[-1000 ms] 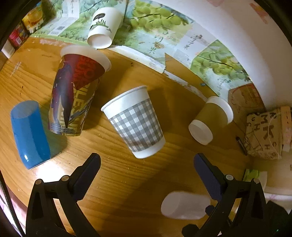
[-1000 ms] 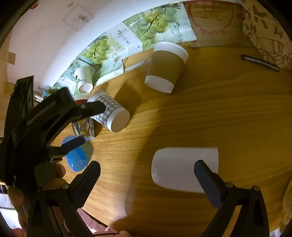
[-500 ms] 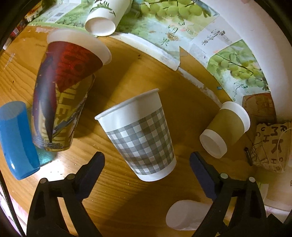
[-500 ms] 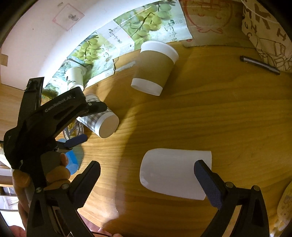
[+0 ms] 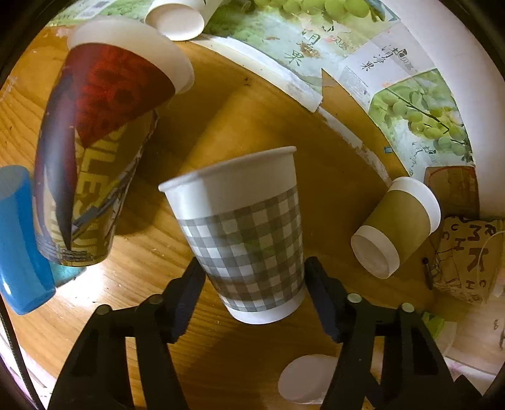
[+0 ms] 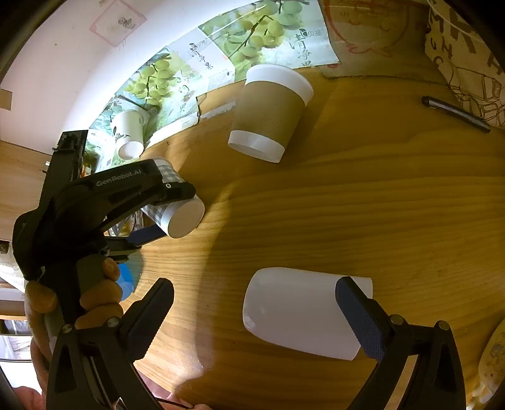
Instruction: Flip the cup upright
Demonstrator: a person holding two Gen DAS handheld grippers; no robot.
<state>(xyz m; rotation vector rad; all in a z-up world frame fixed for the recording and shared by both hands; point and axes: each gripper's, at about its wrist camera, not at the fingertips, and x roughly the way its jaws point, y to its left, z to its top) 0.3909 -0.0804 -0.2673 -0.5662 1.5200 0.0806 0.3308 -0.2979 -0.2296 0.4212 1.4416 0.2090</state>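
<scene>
A grey-and-white checked paper cup [image 5: 249, 239] lies on its side on the wooden table [image 5: 195, 340], its base toward me. My left gripper [image 5: 252, 284] has its fingers on both sides of the cup's lower part, touching it. In the right wrist view the left gripper [image 6: 164, 208] grips that checked cup [image 6: 183, 217]. My right gripper [image 6: 255, 312] is open and empty above a plain white cup [image 6: 300, 312] lying on its side; that cup also shows in the left wrist view [image 5: 306, 381].
A tall red-and-yellow printed cup [image 5: 91, 157], a blue cup [image 5: 19, 243], a brown sleeved cup [image 5: 394, 230] and a white leaf-print cup [image 5: 180, 15] lie around. A pen [image 6: 454, 113] and a patterned paper bag [image 6: 467, 53] sit at the right. Grape posters line the wall.
My left gripper has moved forward to the checked cup and closed its fingers around the cup's lower part. The right gripper has shifted slightly over the white cup, still open.
</scene>
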